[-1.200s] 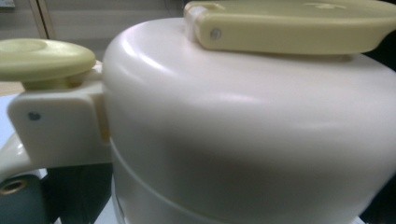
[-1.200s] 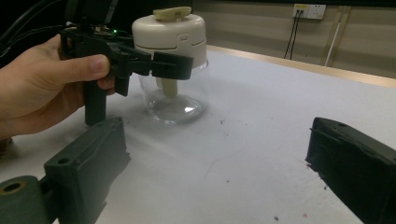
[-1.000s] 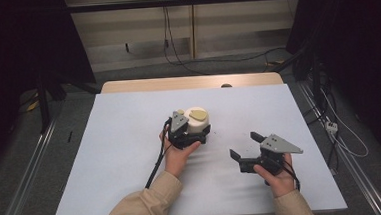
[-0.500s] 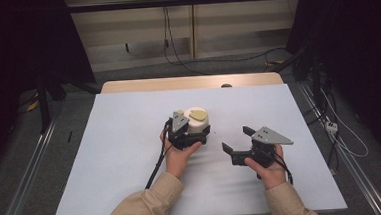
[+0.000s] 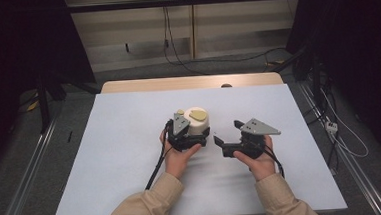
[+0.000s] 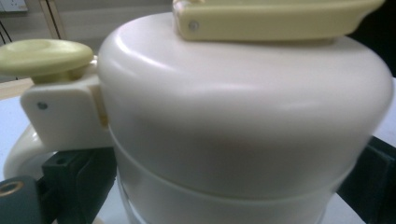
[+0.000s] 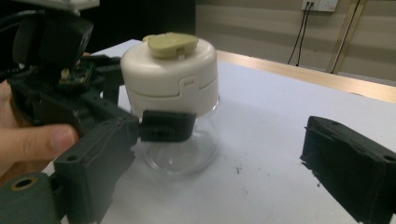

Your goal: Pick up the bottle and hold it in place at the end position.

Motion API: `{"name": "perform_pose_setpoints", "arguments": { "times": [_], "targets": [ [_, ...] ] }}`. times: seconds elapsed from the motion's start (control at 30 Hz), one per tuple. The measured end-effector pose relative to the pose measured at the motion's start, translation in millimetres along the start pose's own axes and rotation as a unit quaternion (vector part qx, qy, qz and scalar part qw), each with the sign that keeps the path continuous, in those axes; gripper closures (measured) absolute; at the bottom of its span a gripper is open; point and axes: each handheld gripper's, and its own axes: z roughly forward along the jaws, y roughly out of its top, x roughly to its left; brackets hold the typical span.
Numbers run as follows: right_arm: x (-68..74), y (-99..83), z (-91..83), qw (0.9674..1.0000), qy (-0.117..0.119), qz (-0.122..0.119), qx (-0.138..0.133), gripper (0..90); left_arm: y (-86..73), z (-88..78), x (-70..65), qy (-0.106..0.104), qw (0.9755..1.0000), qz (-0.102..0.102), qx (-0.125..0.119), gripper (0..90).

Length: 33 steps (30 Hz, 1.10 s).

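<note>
A white jar (image 5: 198, 119) with a cream lid, a yellowish top tab and a clear glass base stands at the table's middle. My left gripper (image 5: 193, 136) is shut on the jar (image 6: 243, 116), one black jaw on each side just below the lid; a side handle with a yellow button (image 6: 44, 56) sticks out. My right gripper (image 5: 228, 133) stands open a little to the jar's right, nothing between its jaws. In the right gripper view, the jar (image 7: 170, 70) is ahead on the left, the left gripper (image 7: 140, 126) clamps it, and the right gripper (image 7: 224, 163) gapes wide.
The white table (image 5: 130, 141) has bare surface all round the jar. A wooden strip (image 5: 192, 82) runs along its far edge. Cables (image 5: 255, 56) lie on the floor behind, and metal rails (image 5: 27, 172) flank the table.
My right gripper has moved left and slightly forward toward the jar, still open. The left gripper and the jar have stayed put.
</note>
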Motion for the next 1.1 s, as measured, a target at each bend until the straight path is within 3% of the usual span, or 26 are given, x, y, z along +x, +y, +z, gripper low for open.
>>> {"name": "perform_pose_setpoints", "arguments": {
  "times": [0.13, 0.3, 0.6, 0.83, 1.1],
  "targets": [
    [-1.0, 7.0, 2.2, 0.9999, 0.001, 0.013, -0.003, 12.8, 0.3, -0.4, -0.2, 0.001, 1.0, 0.002, 0.0, 4.5],
    [-0.7, 12.8, 7.8, 0.9998, 0.011, 0.014, 0.007, 25.3, 0.3, -0.5, -0.6, 0.002, 1.0, 0.001, -0.001, 4.5],
    [-2.6, 21.1, 15.9, 0.9994, 0.025, 0.003, 0.025, 58.4, 0.4, -0.5, -0.6, 0.001, 1.0, -0.001, -0.001, 4.6],
    [-2.4, 25.8, 21.4, 0.998, 0.05, 0.005, 0.039, 83.7, 0.4, -0.4, -0.7, 0.001, 1.0, -0.001, -0.002, 4.7],
    [-0.2, 32.1, 30.2, 0.9956, 0.075, -0.002, 0.056, 90.0, 0.4, -0.5, -0.5, 0.001, 1.0, -0.002, -0.002, 4.6]
  ]
}}
